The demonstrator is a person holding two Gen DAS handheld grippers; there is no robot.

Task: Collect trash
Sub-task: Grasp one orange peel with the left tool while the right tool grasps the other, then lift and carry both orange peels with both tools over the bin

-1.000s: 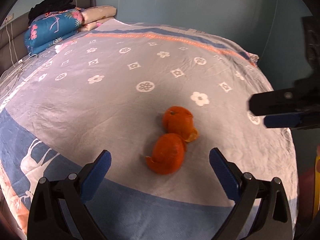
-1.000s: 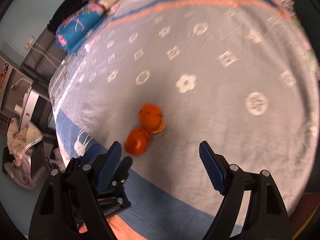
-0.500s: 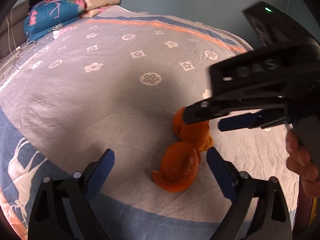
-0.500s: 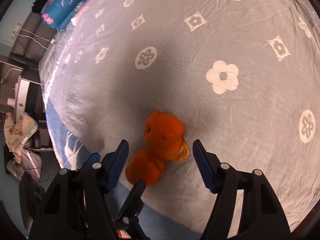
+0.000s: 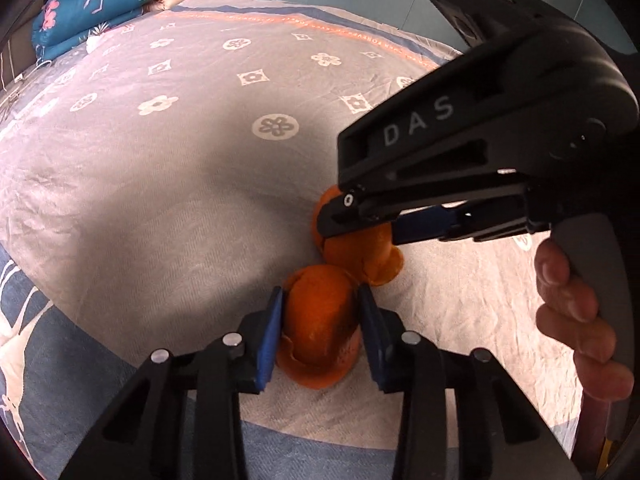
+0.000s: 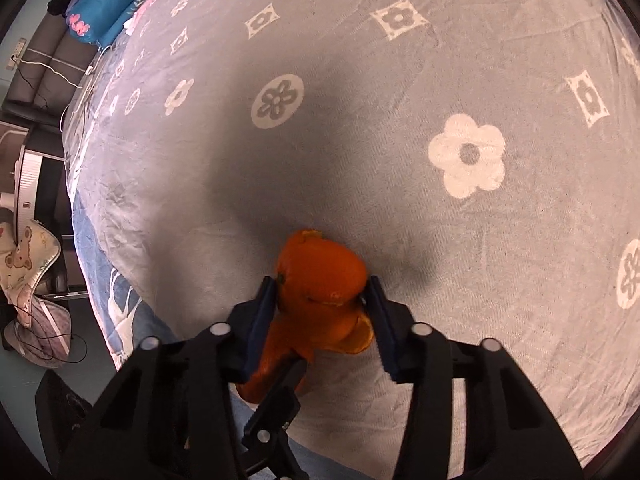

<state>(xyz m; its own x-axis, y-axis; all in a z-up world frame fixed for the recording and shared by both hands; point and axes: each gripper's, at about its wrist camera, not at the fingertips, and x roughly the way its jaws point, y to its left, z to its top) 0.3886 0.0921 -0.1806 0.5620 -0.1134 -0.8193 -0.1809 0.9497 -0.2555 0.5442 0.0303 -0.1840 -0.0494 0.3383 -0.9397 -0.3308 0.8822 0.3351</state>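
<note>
Grey bedspread (image 5: 168,184) with white flowers and diamonds covers the bed, folded quilts (image 5: 88,12) piled at its far end. On the cloth near the front edge lie two pieces of orange peel, touching each other. The left gripper (image 5: 320,320) has its blue pads either side of the nearer peel (image 5: 316,332) and its jaws are closing, pads pressing the rind. The right gripper (image 6: 322,300) comes steeply down over the farther peel (image 6: 320,276), jaws likewise closing with that peel between them and its pads against it.

I would judge these light, hollow and soft: a hard squeeze will crumple them, and the waxy skin may slip. Across the domed middle looks the best hold, not the torn curling edges.

Count: two peels, two grippers, one hand (image 5: 576,312) showing.
</note>
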